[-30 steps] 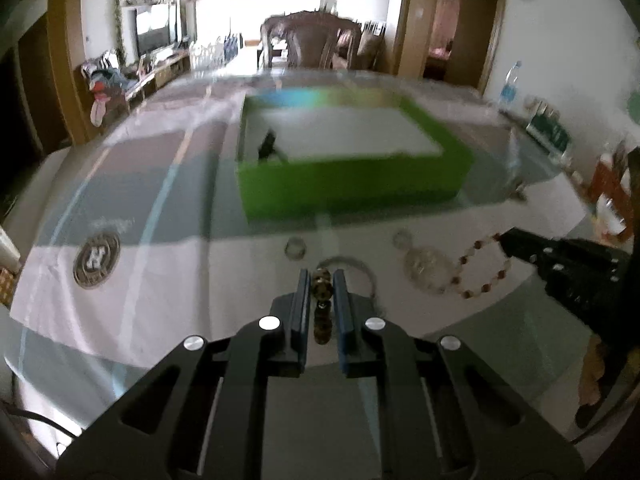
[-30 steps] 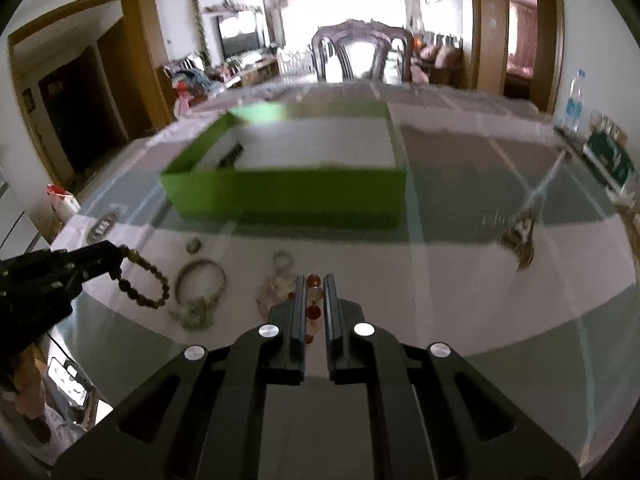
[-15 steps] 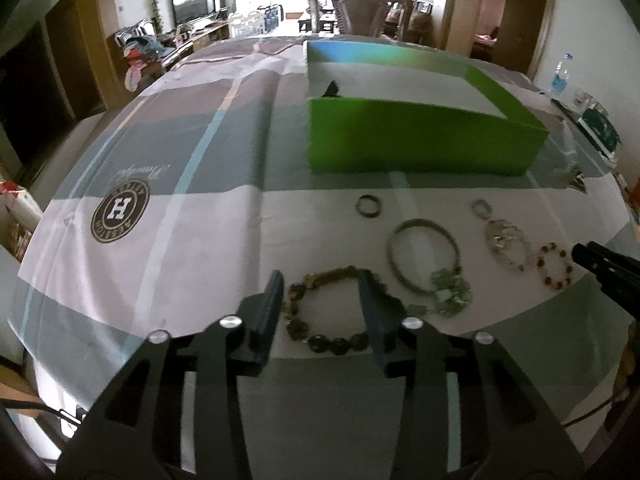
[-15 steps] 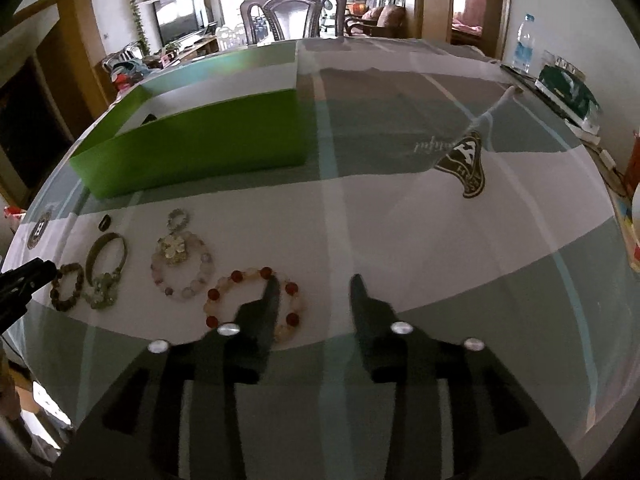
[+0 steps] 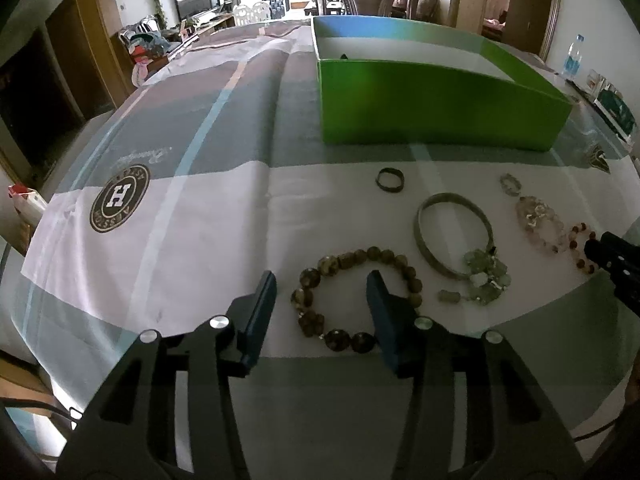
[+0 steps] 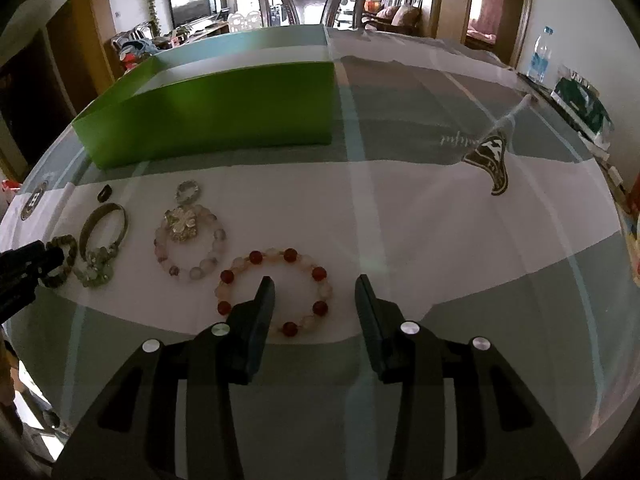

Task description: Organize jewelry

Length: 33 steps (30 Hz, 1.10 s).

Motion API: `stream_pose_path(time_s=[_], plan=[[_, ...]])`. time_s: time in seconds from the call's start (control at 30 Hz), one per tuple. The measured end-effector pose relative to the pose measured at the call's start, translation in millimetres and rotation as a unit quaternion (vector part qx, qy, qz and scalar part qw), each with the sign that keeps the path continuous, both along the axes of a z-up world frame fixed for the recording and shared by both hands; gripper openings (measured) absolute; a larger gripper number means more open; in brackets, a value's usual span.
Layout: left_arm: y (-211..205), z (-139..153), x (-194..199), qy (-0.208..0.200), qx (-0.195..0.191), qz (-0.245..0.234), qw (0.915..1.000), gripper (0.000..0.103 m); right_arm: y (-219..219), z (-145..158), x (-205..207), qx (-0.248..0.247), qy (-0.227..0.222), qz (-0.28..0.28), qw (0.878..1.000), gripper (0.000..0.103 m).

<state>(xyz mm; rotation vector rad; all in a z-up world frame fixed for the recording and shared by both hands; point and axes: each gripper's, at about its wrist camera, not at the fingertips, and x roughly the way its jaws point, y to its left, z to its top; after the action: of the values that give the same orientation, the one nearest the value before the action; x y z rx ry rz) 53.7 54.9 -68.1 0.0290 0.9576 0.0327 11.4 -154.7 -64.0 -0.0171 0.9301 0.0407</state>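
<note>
A brown bead bracelet [image 5: 350,258] lies flat on the tablecloth. My left gripper [image 5: 321,276] hangs over it with its jaws opening; the bracelet's left side lies loose between the fingers, and no pad presses on it. A red and pale bead bracelet [image 6: 256,257] lies on the cloth under my right gripper [image 6: 314,280]. That gripper is open, with the bracelet's right side between its fingers, untouched. The green box [image 5: 440,100] stands behind the row of jewelry, with a small dark item inside near its left wall.
Between the two bracelets lie a metal bangle with green stones [image 5: 452,236], a dark ring [image 5: 390,180], a small beaded ring [image 5: 510,184] and a pale crystal bracelet with a charm [image 6: 188,240]. A folded cloth corner with a logo [image 6: 494,156] lies at the right.
Both grippers were shut on their bracelets above the table. They came down and opened, and each bracelet now lies released on the cloth.
</note>
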Motion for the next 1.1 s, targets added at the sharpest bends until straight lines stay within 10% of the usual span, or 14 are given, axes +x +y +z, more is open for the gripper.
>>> stream_pose_path(time_s=[0.1,0.3,1.1], plan=[[-1,0,0,-0.003,0.001,-0.003,1.0,0.046,3,-1,-3,-0.001,-0.005,0.005,1.0,0.041],[-2,1,-2,0.002,-0.016,-0.007,0.9998,0.011,12,0,-5,0.007,-0.007,0.029,1.0,0.011],[-8,88,-18,-0.09,-0.026,-0.029,0.9952,0.011,25,103,-8,0.021,-0.12,0.069,0.99,0.008]])
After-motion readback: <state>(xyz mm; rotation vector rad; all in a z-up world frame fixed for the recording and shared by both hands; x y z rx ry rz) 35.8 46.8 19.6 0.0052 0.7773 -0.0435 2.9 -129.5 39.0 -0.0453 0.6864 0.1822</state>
